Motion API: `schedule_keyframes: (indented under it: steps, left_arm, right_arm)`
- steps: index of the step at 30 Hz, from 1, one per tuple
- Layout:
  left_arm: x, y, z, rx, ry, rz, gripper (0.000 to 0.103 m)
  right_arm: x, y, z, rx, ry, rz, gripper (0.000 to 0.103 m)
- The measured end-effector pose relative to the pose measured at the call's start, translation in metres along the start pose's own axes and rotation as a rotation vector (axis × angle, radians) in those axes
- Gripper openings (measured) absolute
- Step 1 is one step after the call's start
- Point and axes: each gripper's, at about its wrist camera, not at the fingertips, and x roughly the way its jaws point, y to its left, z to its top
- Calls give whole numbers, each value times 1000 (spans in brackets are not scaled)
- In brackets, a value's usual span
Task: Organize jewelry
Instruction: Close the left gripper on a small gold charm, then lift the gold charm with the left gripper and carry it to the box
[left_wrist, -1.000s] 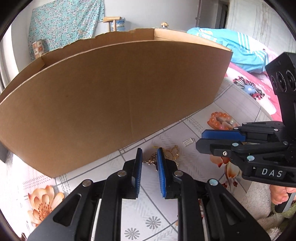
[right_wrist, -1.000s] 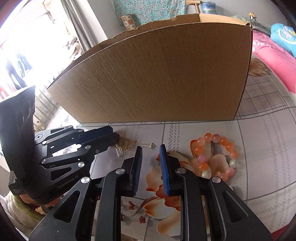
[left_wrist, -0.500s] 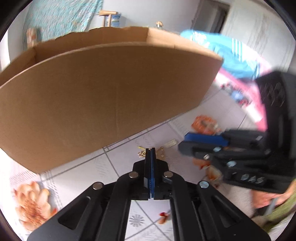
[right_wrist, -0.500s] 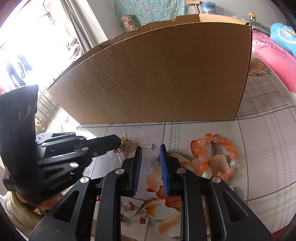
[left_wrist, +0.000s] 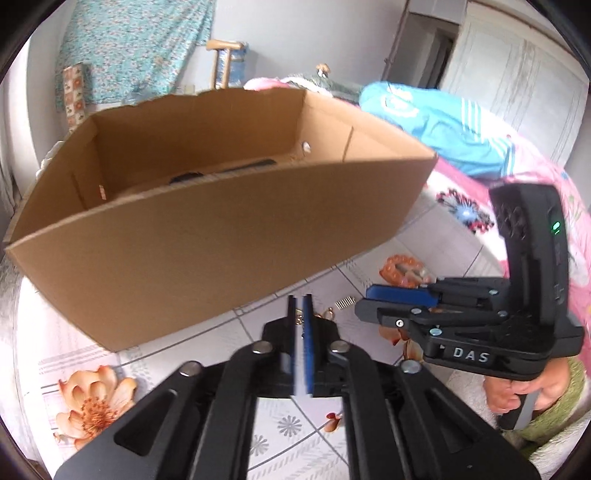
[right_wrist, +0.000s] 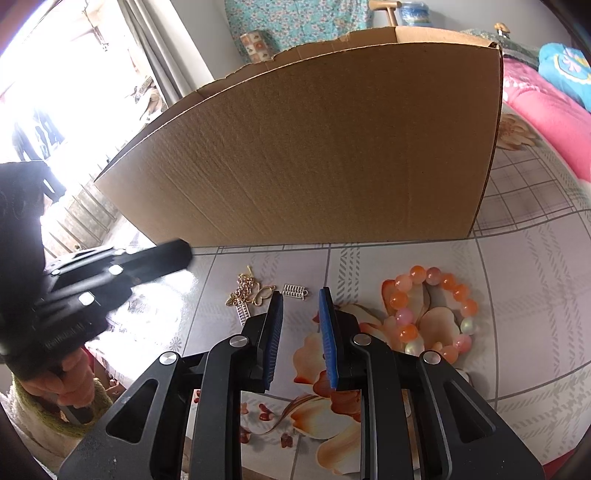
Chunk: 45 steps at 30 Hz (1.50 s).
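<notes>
Pinching gold pendants, just before cardboard box: left gripper (jaws just parted slightly, nothing seen between) should be lowered squarely. Right gripper is held spread, empty.

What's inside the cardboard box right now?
In the left wrist view, the cardboard box is open on top. A dark, flat item lies on the floor inside; blur hides what it is. The near wall covers the rest of the floor.

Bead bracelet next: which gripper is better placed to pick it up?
Right. The right gripper hangs empty, jaws apart, with the bead bracelet just beside its fingertips. The left gripper, jaws just been opening with nothing clearly between them, sits beyond the gold charms, farther from it.
</notes>
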Motion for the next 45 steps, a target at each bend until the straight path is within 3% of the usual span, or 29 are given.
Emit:
schedule_keyframes:
  steps: [2, 13, 16, 22, 32, 41, 45]
  left_arm:
    - [10, -1, 0, 14, 25, 6, 16]
    - [38, -15, -2, 93, 96, 59, 16]
    - [39, -16, -2, 94, 88, 86, 2]
    - [26, 0, 0, 2, 41, 11, 0]
    - [-34, 31, 3, -191, -83, -140, 0]
    - [-40, 50, -16, -276, -82, -141, 0]
    - [-33, 56, -29, -303, -60, -114, 0]
  right_arm:
    - [0, 0, 0, -1, -1, 0, 20]
    - [-1, -2, -1, 4, -4, 3, 20]
    - [-2, -2, -1, 5, -5, 4, 20]
    - [-1, -4, -1, 14, -6, 11, 20]
    - [-2, -7, -1, 23, -12, 9, 20]
    - [-2, -3, 0, 15, 0, 8, 20]
    - [-4, 6, 1, -25, 5, 13, 26]
